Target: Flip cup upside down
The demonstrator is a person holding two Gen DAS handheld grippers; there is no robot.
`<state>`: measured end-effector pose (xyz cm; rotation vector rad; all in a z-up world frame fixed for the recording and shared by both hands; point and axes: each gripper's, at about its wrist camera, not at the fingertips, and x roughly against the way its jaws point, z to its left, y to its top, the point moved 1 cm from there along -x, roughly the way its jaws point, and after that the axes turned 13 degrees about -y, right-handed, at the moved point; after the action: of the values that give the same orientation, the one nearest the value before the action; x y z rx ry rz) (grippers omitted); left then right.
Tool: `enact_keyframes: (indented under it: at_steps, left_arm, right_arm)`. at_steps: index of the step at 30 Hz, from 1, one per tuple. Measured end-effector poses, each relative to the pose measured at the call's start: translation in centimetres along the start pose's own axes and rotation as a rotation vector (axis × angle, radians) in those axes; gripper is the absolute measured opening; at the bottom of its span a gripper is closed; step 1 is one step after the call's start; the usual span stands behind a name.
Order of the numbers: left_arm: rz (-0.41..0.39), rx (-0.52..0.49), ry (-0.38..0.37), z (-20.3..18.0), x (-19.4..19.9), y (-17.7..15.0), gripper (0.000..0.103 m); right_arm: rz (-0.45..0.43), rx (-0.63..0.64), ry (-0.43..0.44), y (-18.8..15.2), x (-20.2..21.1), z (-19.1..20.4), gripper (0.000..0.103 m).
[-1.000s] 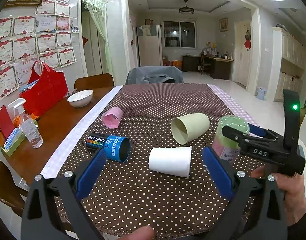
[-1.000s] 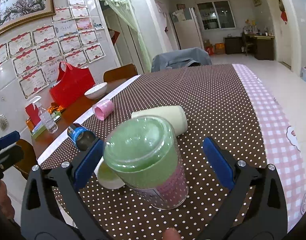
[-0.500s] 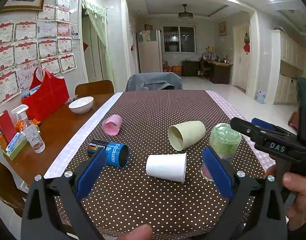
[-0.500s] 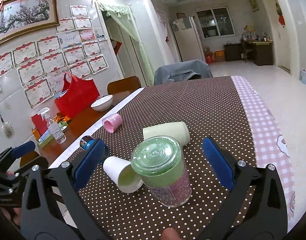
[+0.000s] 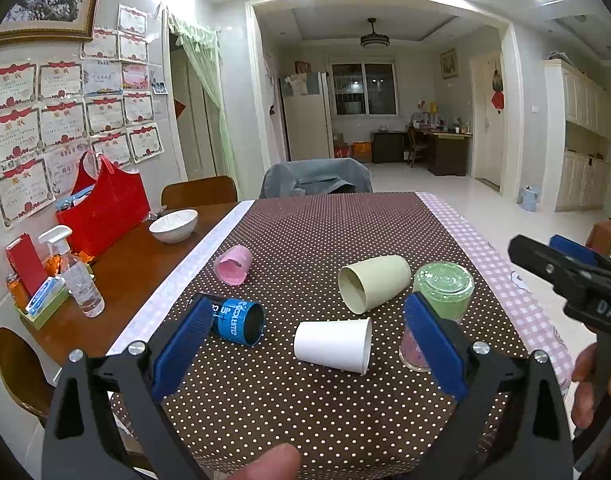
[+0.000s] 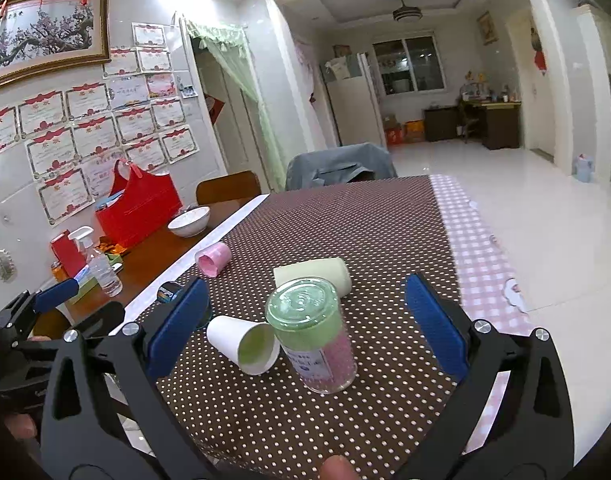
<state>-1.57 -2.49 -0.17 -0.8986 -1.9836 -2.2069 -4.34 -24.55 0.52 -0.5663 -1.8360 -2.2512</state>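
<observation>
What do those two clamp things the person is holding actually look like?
Both grippers, left and right, have black plastic frames, silver screws and blue padded fingers. White letters DAS mark the right one's body. Bare hands; no cables visible.

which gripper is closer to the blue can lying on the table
Left. The left gripper has one finger beside the blue can; the right gripper sits farther right, facing the green-bottomed cup.

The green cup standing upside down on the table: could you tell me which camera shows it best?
The right wrist view: the green cup stands whole and unobstructed between the open right gripper. In the left wrist view the cup sits farther off, and a finger of the open left gripper hides its lower part.
</observation>
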Motion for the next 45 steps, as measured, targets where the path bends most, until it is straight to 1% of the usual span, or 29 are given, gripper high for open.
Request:
enact_keyframes:
  at_steps: [6, 16, 24, 38, 45]
  left_arm:
    - [-0.014, -0.003, 0.007, -0.7, 0.7, 0.2, 0.095]
    - [-0.035, -0.003, 0.030, -1.3, 1.9, 0.0, 0.095]
    - [-0.054, -0.002, 0.048, -1.2, 2.7, 0.1, 0.095]
    - [-0.046, 0.013, 0.047, -0.7, 2.3, -0.1, 0.095]
    - [-0.040, 0.019, 0.055, -0.3, 2.1, -0.1, 0.095]
  right_arm:
    - [-0.044, 0.005, -0.063, -0.3, 2.2, -0.2, 0.097]
    - [-0.065, 0.032, -0.098, -0.8, 3.2, 0.8, 0.097]
    - [-0.064, 0.026, -0.106, -0.9, 3.3, 0.8, 0.097]
    - [-0.040, 0.026, -0.101, -1.0, 2.8, 0.8, 0.097]
    - [-0.042, 0.026, -0.098, -1.2, 3.0, 0.8, 0.097]
